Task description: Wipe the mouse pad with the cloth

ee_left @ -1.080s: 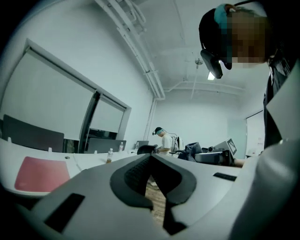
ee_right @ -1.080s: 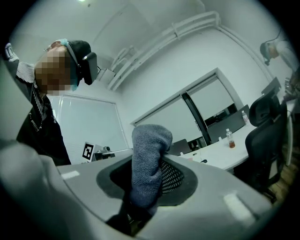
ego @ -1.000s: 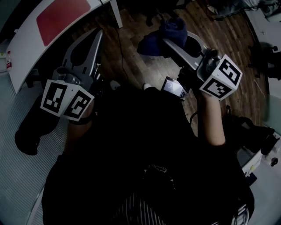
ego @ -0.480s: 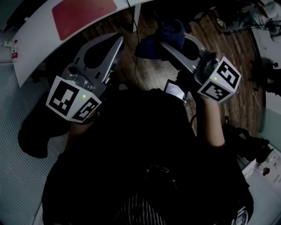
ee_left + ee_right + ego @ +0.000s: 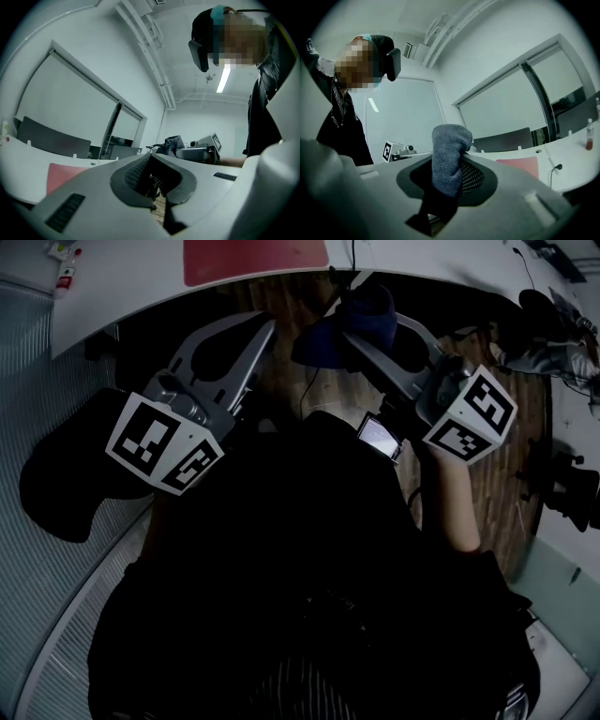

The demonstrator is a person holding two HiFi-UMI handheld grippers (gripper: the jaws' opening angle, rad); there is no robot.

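Observation:
The red mouse pad (image 5: 255,259) lies on the white curved table (image 5: 141,287) at the top of the head view; it also shows as a pink patch, the mouse pad (image 5: 65,171) in the left gripper view and the mouse pad (image 5: 520,166) in the right one. My right gripper (image 5: 354,329) is shut on a dark blue cloth (image 5: 361,315), held in the air short of the table edge. The cloth (image 5: 449,157) bulges up between the jaws of the right gripper (image 5: 457,161). My left gripper (image 5: 264,329) is shut and holds nothing, its tips (image 5: 149,157) pointing at the table.
A small bottle (image 5: 64,276) stands at the table's far left. A black chair (image 5: 66,484) is at my left over grey floor. Wood floor (image 5: 506,456) lies to the right, and a cable (image 5: 314,381) hangs below the table edge. Another bottle (image 5: 589,133) stands on a table.
The table and red pad have shifted from the upper left toward the top centre of the head view. Both grippers keep their pose, the right still holding the cloth.

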